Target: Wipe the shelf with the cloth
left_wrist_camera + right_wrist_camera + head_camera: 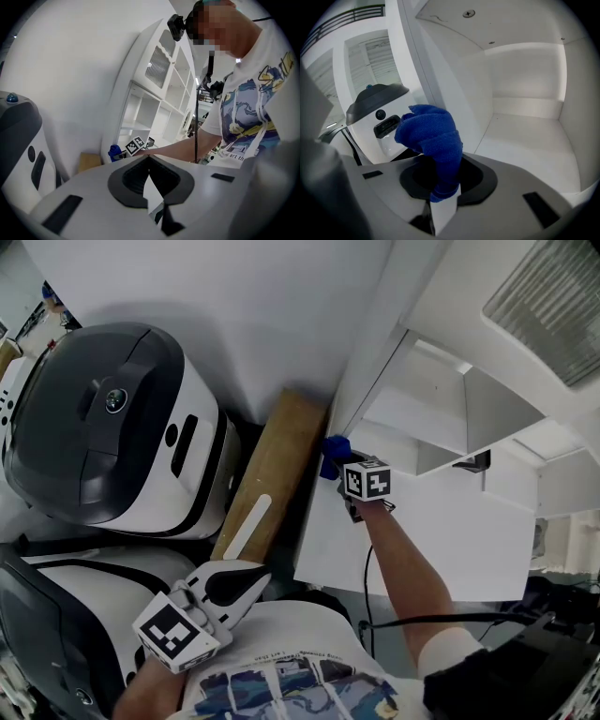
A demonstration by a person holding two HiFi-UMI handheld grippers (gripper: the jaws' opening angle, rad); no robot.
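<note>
A bunched blue cloth [433, 140] sticks up from my right gripper [443, 190], whose jaws are shut on its lower end. In the head view the cloth [334, 454] shows at the front left corner of the white shelf unit [441, 418], just past the right gripper [349, 479]. In the right gripper view an empty white shelf compartment [534, 140] lies ahead and to the right of the cloth. My left gripper [248, 587] hangs low near my body, away from the shelf; its jaws [149, 176] are shut with nothing in them.
Two large white-and-black machines [112, 427] [56, 634] stand on the left. A wooden board [272, 474] leans between them and the shelf unit. A black cable [441, 620] runs along my right arm. More shelf compartments [159, 93] rise above.
</note>
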